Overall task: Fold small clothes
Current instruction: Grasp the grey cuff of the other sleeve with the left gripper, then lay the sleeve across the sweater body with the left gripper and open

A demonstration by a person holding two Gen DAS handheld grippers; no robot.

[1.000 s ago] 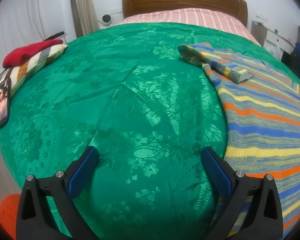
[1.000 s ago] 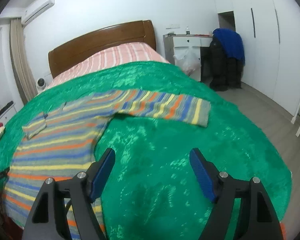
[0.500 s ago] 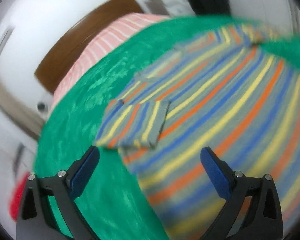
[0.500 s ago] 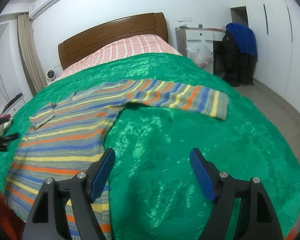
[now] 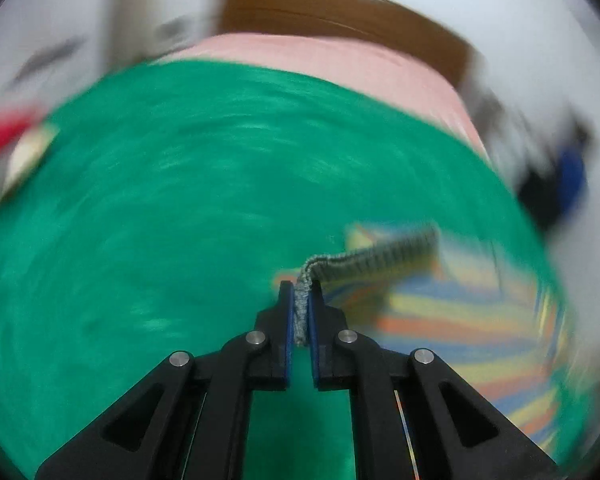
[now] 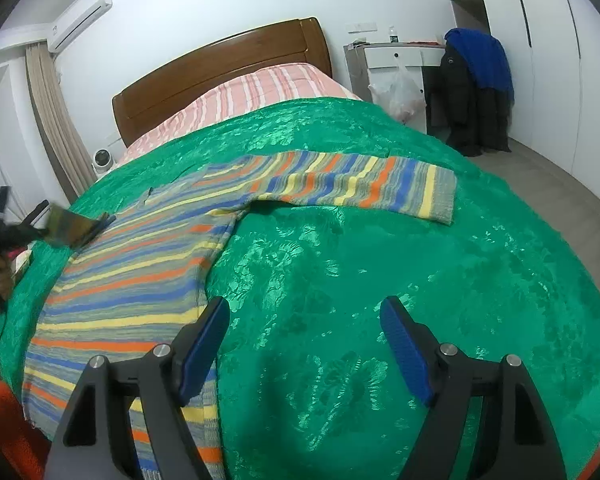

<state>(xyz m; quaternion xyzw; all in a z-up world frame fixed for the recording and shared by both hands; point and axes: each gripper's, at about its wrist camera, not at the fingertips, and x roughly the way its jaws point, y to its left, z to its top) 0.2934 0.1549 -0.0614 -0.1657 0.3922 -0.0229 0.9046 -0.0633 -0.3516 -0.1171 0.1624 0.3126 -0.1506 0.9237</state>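
Observation:
A striped knit sweater (image 6: 140, 272) lies flat on the green bedspread (image 6: 420, 280), with its right sleeve (image 6: 360, 188) stretched sideways. My left gripper (image 5: 300, 294) is shut on the grey ribbed cuff (image 5: 372, 258) of the other sleeve, and the view is blurred by motion. In the right wrist view that gripper (image 6: 4, 236) shows at the far left, holding the sleeve end (image 6: 72, 224) lifted off the bed. My right gripper (image 6: 304, 308) stands open above the bedspread beside the sweater's hem, with nothing between its fingers.
A wooden headboard (image 6: 220, 68) and pink striped bedding (image 6: 260, 92) lie at the far end. A white desk (image 6: 396, 60) with a plastic bag, and a dark coat (image 6: 472, 108) under a blue cloth, stand to the right. A red garment (image 5: 4, 132) lies at the left.
My left gripper swung from the bare bedspread to the folded sleeve, shut on its cuff and lifted it. The right gripper stayed open and hardly moved.

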